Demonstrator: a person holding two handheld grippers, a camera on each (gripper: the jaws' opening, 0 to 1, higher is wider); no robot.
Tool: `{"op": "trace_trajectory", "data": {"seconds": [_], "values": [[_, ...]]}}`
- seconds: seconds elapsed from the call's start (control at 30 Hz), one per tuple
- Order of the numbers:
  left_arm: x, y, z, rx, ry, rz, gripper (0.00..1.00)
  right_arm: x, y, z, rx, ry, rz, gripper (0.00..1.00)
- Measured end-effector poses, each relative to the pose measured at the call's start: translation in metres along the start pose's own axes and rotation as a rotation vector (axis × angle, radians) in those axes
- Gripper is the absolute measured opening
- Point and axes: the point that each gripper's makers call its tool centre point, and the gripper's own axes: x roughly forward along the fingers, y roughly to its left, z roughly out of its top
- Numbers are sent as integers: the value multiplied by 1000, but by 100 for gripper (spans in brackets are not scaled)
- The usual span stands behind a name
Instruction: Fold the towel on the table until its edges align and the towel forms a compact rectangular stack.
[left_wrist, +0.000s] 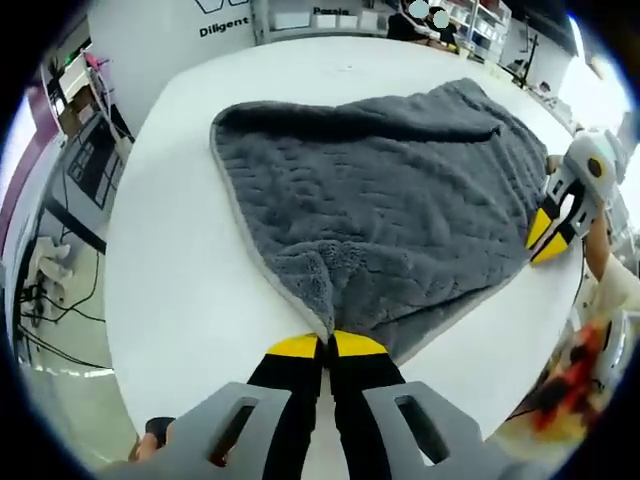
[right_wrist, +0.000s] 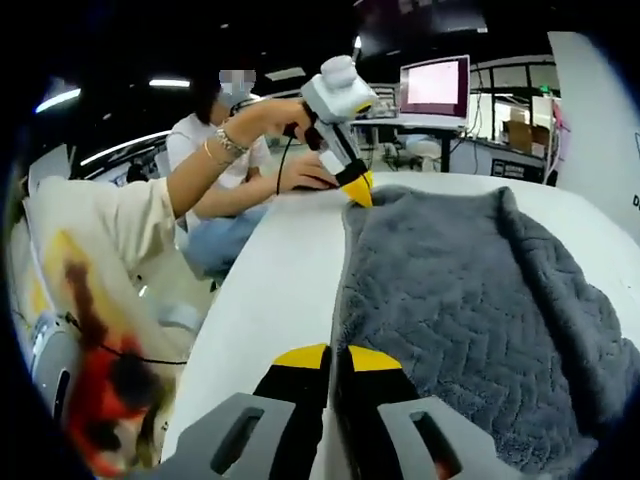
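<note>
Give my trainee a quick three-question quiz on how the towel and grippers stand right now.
1. True or false: the left hand-held gripper is shut on a corner of the grey towel.
2. The towel lies on: A) a white table B) a wooden floor C) a metal tray.
3. Fill in: the right hand-held gripper is shut on the towel's ____.

Key: 1 true; 2 A; 3 edge.
</note>
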Motion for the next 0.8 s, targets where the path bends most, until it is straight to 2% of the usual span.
{"op": "trace_trajectory", "data": {"seconds": [0.13, 0.27, 0.33, 0.37, 0.43, 0.5, 0.63, 0.73, 0.8], "values": [[-2, 6, -2, 17, 9, 13, 3, 7, 9, 4, -27, -3, 14, 3], [-7, -1, 8, 35, -66, -34, 7, 6, 8, 4, -39, -10, 26, 5], [-11, -3, 11, 48, -88, -49, 15, 6, 9, 6, -52, -23, 35, 12], [-13, -3, 14, 94, -115, -44, 22, 5, 9, 7, -72, -36, 39, 18], [-16, -5, 14, 110, -127, -34, 32, 5, 7, 14, -113, -68, 19, 34], [-21, -10, 18, 138, -159, -43, 38, 2, 5, 18, -140, -77, 4, 46], [-34, -21, 35, 159, -257, -64, 45, -9, -5, 32, -133, -148, -29, 57], [-46, -21, 54, 147, -342, -59, 60, -21, -20, 43, -105, -210, -88, 68], [-53, -23, 65, 133, -392, -47, 69, -31, -32, 48, -98, -239, -132, 70]]}}
